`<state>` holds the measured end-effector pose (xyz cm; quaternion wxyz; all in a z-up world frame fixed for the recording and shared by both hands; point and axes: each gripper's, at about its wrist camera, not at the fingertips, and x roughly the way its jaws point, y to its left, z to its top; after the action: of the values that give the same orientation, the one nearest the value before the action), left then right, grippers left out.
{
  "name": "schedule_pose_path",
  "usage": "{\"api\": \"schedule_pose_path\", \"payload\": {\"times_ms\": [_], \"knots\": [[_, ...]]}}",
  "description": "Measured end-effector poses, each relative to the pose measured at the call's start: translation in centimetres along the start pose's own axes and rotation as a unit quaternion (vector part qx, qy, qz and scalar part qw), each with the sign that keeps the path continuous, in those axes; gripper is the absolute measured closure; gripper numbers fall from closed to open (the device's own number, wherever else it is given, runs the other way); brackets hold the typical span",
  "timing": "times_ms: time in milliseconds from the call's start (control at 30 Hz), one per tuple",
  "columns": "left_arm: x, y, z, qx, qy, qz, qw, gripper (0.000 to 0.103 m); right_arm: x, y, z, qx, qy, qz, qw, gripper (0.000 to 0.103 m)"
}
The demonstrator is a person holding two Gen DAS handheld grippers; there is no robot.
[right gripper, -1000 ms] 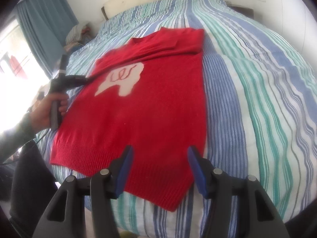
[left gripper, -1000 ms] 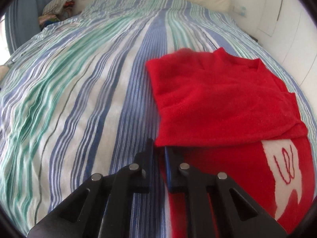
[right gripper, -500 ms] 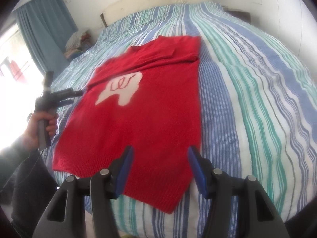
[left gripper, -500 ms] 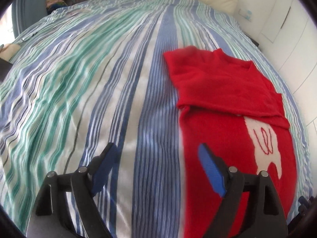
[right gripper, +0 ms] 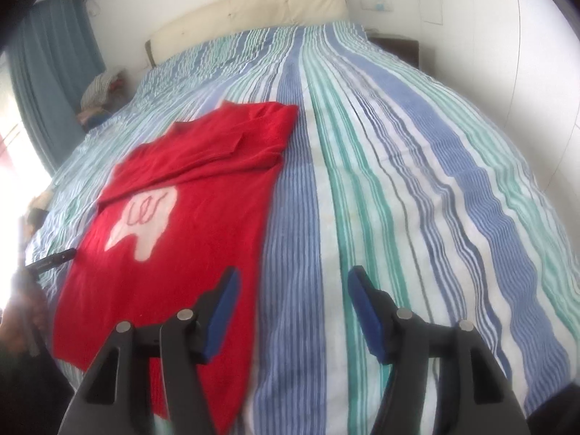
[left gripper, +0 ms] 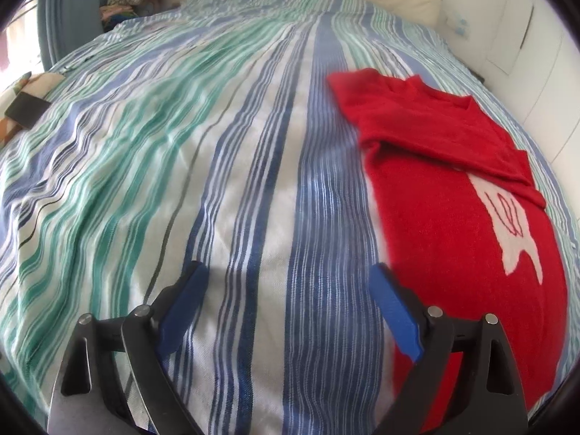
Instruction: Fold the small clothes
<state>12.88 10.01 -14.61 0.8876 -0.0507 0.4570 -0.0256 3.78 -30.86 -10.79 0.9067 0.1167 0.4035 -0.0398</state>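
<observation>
A red sweater point(left gripper: 446, 217) lies flat on a bed covered by a blue, green and white striped bedspread point(left gripper: 217, 166). Its sleeves are folded across the chest near the collar, and a white tooth-shaped patch with red squiggles point(right gripper: 143, 217) shows below them.

The left gripper point(left gripper: 288, 311) hovers over the bare bedspread just beside the sweater's side edge, its blue-padded fingers point(left gripper: 183, 308) spread wide apart and holding nothing. The right-hand finger of the pair sits at the border between the stripes and the red knit.

The right gripper point(right gripper: 291, 311) is likewise spread wide and empty, near the sweater's hem end; one of its fingers point(right gripper: 222, 311) overlaps the red fabric in view, the other stands over the stripes. Whether either touches the cloth is hard to tell from this angle.

In the right wrist view the left gripper's dark tip point(right gripper: 50, 259) appears at the sweater's far side, blurred by the bright window light. A cream headboard point(right gripper: 253, 7) and a blue curtain point(right gripper: 50, 72) stand at the head of the bed.
</observation>
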Motion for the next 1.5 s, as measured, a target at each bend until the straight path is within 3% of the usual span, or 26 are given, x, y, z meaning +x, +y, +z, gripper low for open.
{"api": "schedule_pose_path", "payload": {"times_ms": [200,333,767,1500], "knots": [[0.5,0.2,-0.5,-0.008,-0.002,-0.005,1.0,0.006,4.3,-2.1,0.6,0.017,0.013,-0.037,0.999,0.04],[0.8,-0.1,-0.7,-0.001,-0.002,0.001,1.0,0.003,6.4,-3.6,-0.9,0.03,0.018,-0.032,0.999,0.035],[1.3,-0.5,-0.9,0.005,0.001,0.005,1.0,0.001,7.0,-2.3,-1.9,0.0,-0.006,-0.038,0.999,0.019],[1.3,-0.6,-1.0,0.008,-0.001,0.008,0.9999,0.001,7.2,-2.1,-2.0,-0.004,-0.008,-0.04,0.999,0.017]]}}
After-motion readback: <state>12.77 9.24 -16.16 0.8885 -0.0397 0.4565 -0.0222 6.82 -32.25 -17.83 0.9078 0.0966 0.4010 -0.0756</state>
